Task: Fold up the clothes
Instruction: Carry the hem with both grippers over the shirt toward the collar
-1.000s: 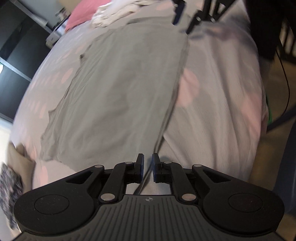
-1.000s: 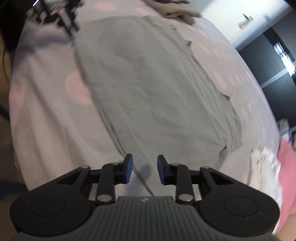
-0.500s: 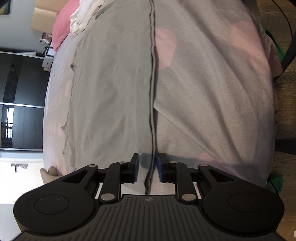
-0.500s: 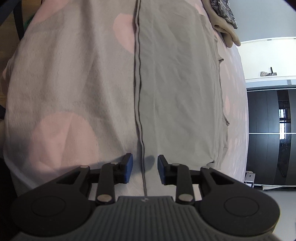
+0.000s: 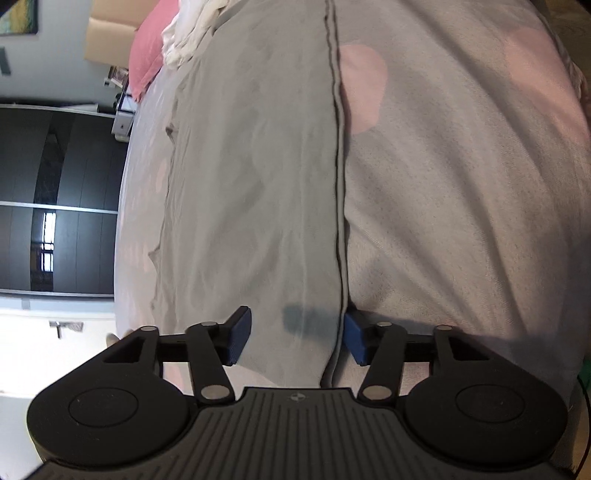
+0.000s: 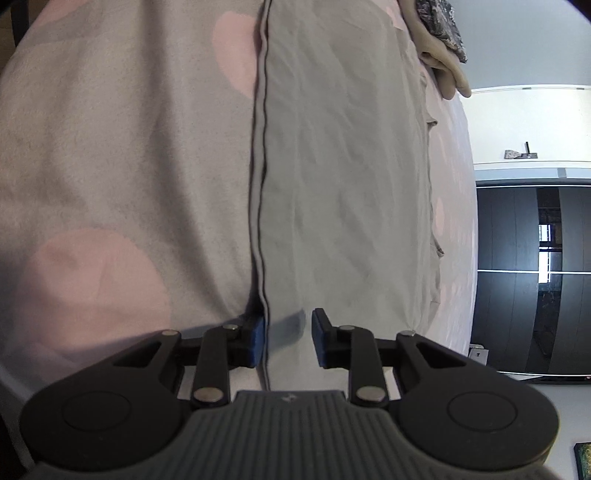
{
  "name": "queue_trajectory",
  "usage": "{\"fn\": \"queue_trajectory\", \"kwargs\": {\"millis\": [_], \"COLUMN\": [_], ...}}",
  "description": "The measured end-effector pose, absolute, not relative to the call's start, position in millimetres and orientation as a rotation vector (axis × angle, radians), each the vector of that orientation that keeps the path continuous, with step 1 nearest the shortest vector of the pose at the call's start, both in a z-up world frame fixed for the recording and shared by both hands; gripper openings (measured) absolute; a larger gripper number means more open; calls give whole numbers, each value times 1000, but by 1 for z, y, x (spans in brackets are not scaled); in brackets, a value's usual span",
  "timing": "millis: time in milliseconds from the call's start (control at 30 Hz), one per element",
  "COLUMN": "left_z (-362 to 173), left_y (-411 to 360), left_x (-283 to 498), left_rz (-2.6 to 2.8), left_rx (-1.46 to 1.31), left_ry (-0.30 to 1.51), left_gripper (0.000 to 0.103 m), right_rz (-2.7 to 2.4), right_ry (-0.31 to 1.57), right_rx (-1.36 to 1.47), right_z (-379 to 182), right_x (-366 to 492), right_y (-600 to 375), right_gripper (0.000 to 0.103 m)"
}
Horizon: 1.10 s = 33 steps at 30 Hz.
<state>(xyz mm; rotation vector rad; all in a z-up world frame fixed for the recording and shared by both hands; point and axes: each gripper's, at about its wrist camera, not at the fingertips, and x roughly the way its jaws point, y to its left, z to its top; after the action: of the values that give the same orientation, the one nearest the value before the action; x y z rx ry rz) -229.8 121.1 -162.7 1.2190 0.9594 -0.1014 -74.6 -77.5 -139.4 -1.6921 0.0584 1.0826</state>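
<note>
I have both grippers low over the flat grey cotton garment [image 5: 251, 192] that lies spread on the pale grey bedspread with big pink dots [image 5: 461, 192], its straight dark-stitched edge [image 5: 337, 147] running away from me up the middle of each view. My left gripper [image 5: 297, 334] stands with its blue pads apart; its jaws have just been opening, and the corner of the garment lies slack between them, the right-hand pad just beside the edge and the other pad clear of the cloth on its far side. My right gripper [image 6: 288, 339] has its jaws narrower, and they have just been closing; the garment's edge [image 6: 260, 184] passes between them close against the left-hand pad, while a gap shows before the other pad, so the cloth is not pinched. In the left view a pink pillow [image 5: 146, 55] and a crumpled white cloth [image 5: 188, 37] sit at the far end of the bed, beside a dark wardrobe [image 5: 55, 203]. In the right view a beige cloth [image 6: 439, 62] with a dark patterned item [image 6: 441, 26] on it lies beyond the garment's far corner.
</note>
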Motion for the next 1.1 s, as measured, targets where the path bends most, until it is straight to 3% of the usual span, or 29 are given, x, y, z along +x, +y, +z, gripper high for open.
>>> {"fn": "queue_trajectory", "kwargs": {"millis": [67, 133, 233, 767, 1100], "left_z": [-162, -163, -156, -22, 62], "left_y": [121, 121, 125, 180, 177], "left_x": [-232, -235, -236, -164, -188], "left_rz": [-112, -119, -121, 117, 154], "left_rx": [1212, 1223, 1187, 776, 733], "left_ry": [970, 970, 984, 834, 673], "left_gripper": [26, 9, 2, 1, 1], "right_rz": [1082, 1073, 1057, 812, 772], "right_ry": [45, 45, 61, 0, -84], "right_rx": [-1702, -1696, -1679, -1385, -1263], "right_z": [-141, -140, -133, -34, 43], "right_x": [-76, -77, -78, -34, -46], "right_y": [-80, -82, -83, -56, -72], "right_gripper": [16, 8, 3, 3, 3]}}
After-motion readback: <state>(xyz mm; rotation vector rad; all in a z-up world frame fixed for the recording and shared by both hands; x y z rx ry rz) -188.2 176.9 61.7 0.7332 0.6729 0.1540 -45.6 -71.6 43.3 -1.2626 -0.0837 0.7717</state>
